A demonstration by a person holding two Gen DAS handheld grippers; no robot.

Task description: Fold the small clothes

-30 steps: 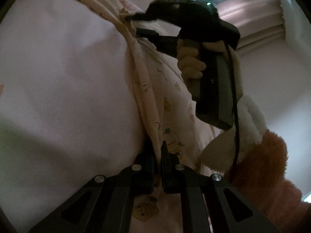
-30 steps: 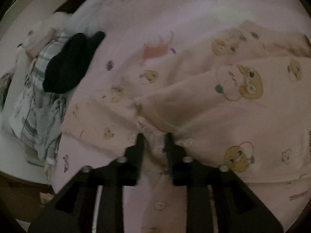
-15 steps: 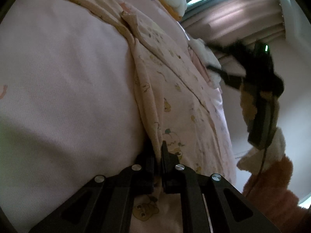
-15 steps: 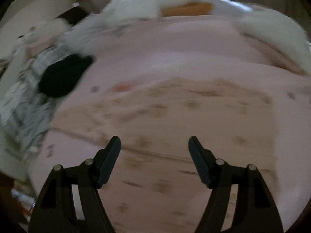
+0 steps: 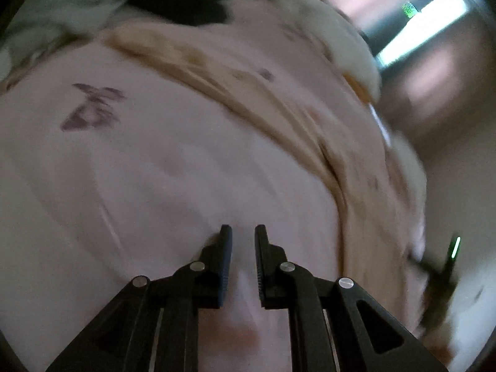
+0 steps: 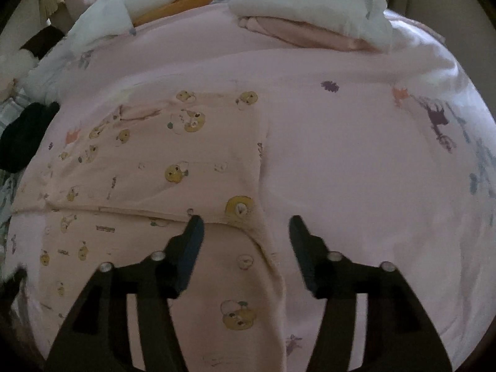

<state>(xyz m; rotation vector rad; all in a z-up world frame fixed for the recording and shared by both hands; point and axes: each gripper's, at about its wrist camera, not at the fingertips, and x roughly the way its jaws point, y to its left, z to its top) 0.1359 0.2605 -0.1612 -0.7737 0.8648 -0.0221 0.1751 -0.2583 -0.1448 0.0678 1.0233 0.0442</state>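
Your left wrist camera sits low and close over the pink bedsheet (image 5: 155,186), looking along it toward the window (image 5: 424,24). Your right looks down from higher. Both catch the printed garment (image 6: 161,167) and black cloth (image 6: 24,136).

We see the small peach garment (image 6: 173,167), printed with yellow cartoon chicks, lying flat on the bed, one layer folded over another along a horizontal edge. In our left wrist view its folds (image 5: 279,99) blur.
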